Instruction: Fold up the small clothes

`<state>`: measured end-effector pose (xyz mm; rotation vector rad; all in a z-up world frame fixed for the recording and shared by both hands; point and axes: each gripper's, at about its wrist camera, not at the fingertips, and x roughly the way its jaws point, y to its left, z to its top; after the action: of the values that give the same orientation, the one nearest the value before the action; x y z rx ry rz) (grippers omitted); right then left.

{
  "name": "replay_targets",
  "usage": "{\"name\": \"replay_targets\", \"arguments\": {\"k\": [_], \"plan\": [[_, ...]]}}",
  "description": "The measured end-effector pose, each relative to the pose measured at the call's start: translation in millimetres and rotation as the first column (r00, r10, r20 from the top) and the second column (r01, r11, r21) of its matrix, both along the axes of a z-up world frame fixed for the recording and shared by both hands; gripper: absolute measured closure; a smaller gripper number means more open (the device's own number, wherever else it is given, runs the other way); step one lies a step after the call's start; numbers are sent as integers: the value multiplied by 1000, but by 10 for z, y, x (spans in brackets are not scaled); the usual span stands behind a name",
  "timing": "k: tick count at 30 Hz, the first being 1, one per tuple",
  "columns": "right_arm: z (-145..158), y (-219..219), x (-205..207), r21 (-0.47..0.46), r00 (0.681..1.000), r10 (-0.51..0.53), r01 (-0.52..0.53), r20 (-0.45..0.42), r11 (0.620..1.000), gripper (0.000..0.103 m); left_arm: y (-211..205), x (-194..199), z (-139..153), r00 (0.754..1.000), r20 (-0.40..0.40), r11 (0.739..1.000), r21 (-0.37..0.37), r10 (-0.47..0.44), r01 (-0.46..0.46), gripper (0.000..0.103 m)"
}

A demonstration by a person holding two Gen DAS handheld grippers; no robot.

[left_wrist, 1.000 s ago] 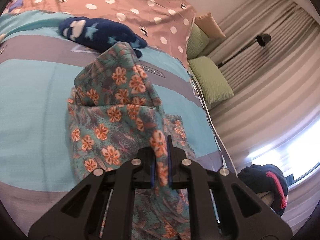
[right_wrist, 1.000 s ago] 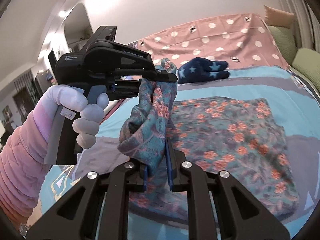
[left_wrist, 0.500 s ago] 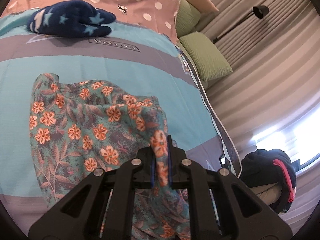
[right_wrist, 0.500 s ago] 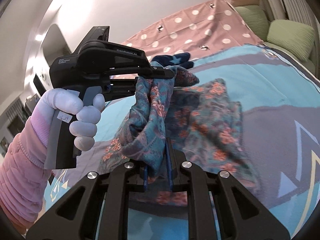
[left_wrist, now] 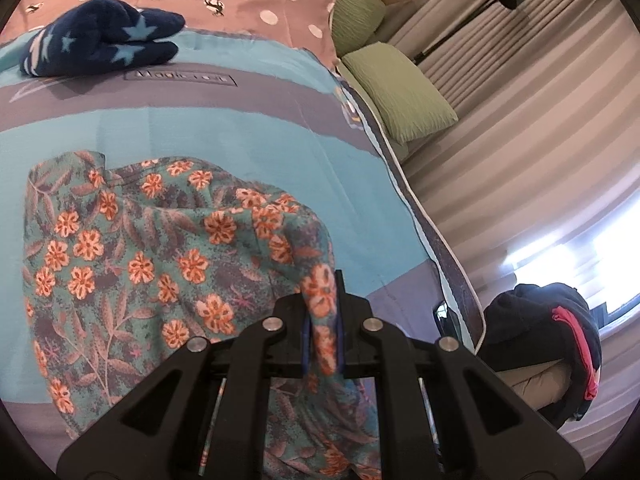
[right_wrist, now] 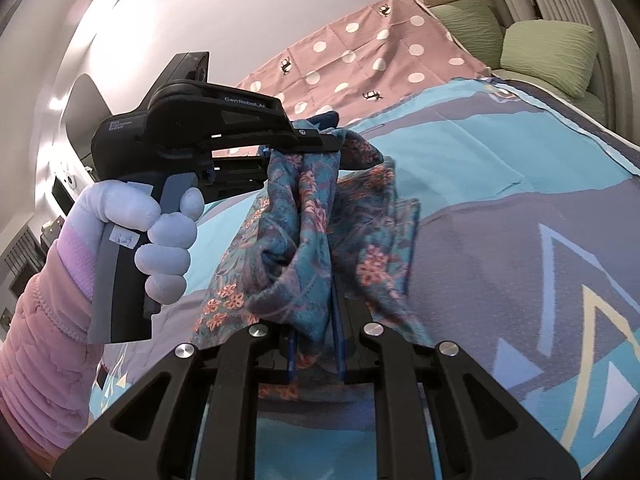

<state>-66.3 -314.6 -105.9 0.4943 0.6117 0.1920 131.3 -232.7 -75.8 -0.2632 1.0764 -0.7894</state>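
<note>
Left wrist: left gripper (left_wrist: 322, 312) pinches soft floral garment (left_wrist: 132, 256); right gripper (right_wrist: 316, 340) clamps bunched fabric w/ folds.

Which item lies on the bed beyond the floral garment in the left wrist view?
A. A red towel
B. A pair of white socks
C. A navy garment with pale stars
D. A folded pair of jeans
C: a navy garment with pale stars lies bunched on the bedspread, apart from the floral garment that both grippers pinch.
</note>
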Motion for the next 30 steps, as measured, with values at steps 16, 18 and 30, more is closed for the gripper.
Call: {"name": "replay_targets", "arguments": {"k": [16,18,30], "plan": [[-340,-311,9,229,987,73,-39,-142,973,87,167,-745,43,971,190,972,209,-145,104,45],[-365,-362,22,280,984,97,-53,-146,959,81,285,-936,14,964,211,962,251,-162,107,43],[-304,-493,240,488,974,150,-48,-171,871,87,890,-1857,-390,934,299,910,409,-197,61,36]]}}
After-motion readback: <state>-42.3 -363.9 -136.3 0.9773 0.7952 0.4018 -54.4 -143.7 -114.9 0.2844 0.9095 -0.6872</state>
